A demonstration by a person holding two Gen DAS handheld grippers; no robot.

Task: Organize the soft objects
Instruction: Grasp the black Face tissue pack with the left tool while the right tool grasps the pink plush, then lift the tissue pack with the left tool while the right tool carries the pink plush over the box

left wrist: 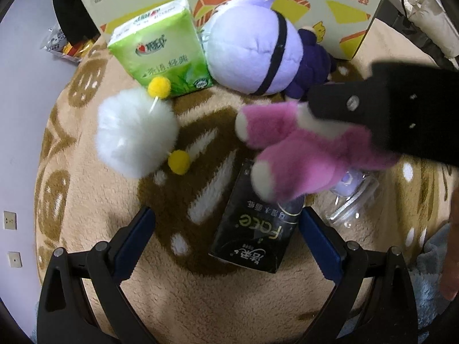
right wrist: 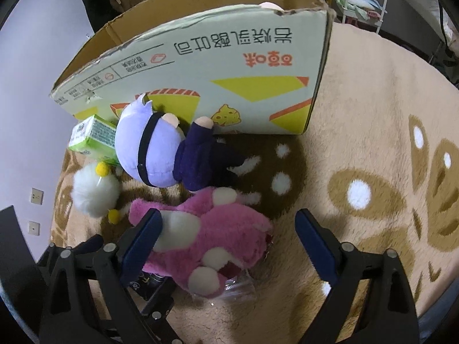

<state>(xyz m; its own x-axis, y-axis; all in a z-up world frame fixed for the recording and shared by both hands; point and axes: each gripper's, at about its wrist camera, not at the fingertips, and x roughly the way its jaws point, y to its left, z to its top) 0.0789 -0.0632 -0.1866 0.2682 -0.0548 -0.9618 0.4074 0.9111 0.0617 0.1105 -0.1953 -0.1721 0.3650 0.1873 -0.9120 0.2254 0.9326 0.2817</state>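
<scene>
A pink plush [right wrist: 215,235] with cream patches lies on the rug between the fingers of my right gripper [right wrist: 229,215]. The left pad touches its fur, while the right pad stands apart from it, so the jaws are open. In the left wrist view the same pink plush [left wrist: 301,149] sits under the right gripper's black body. My left gripper [left wrist: 226,212] hangs open over a black tissue pack [left wrist: 252,229] without touching it. A white fluffy ball [left wrist: 134,134] with yellow pompoms, a green tissue pack [left wrist: 160,51] and a purple-headed doll [left wrist: 258,54] lie further back.
A big open cardboard box [right wrist: 229,66] stands on its side behind the toys. A clear plastic container [left wrist: 352,197] lies partly under the pink plush. The patterned beige rug [right wrist: 373,114] stretches away to the right. A hand [left wrist: 450,243] shows at the right edge.
</scene>
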